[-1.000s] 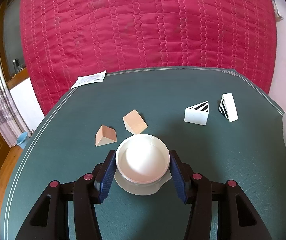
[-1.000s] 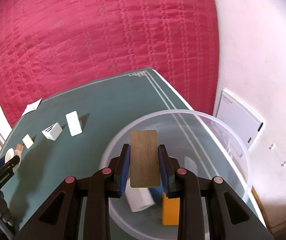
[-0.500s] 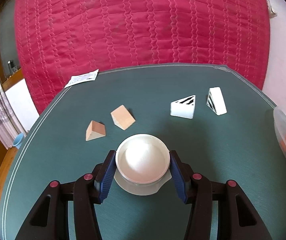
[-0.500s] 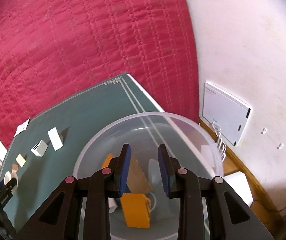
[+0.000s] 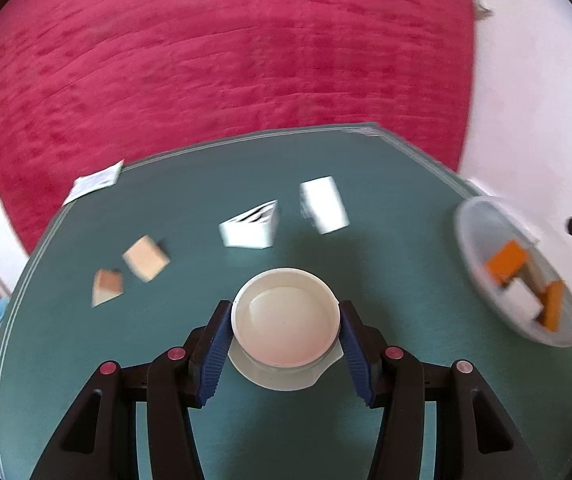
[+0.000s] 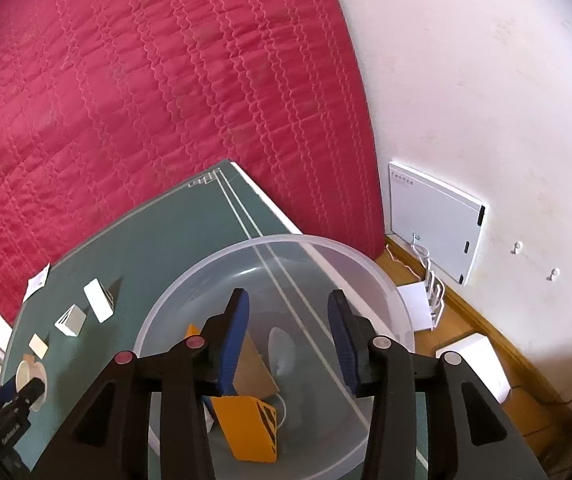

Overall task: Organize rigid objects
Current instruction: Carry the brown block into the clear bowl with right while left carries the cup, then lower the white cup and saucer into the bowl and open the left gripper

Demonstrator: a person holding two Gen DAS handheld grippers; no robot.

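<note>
- Rigid blocks lay in two groups: several inside the clear round plastic tub [image 6: 381,280], the rest loose on the green-topped table [image 5: 385,184].
- Left gripper [image 5: 286,326] was clenched on a white round plastic bowl [image 5: 286,320], its blue ribbed pads pressing the rim at 9 and 3 o'clock.
- Beyond that bowl, at about 10 o'clock, sat two pale wooden wedge blocks [image 5: 145,258], just beside each other.
- At 12 o'clock stood a white wedge with black stripes [image 5: 250,228] and a white rectangular block [image 5: 323,204], near each other but apart.
- At 3 o'clock in the left view the tub held orange and white pieces, blurred.
- Right gripper [image 6: 287,340] hung over the tub, jaws opening, nothing between them.
- Below it lay an orange block with black stripes [image 6: 246,428] and what looked like a brown wooden board [image 6: 254,372], partly hidden by the left finger.
- A white paper slip [image 5: 96,182] lay at the table's far left edge.
</note>
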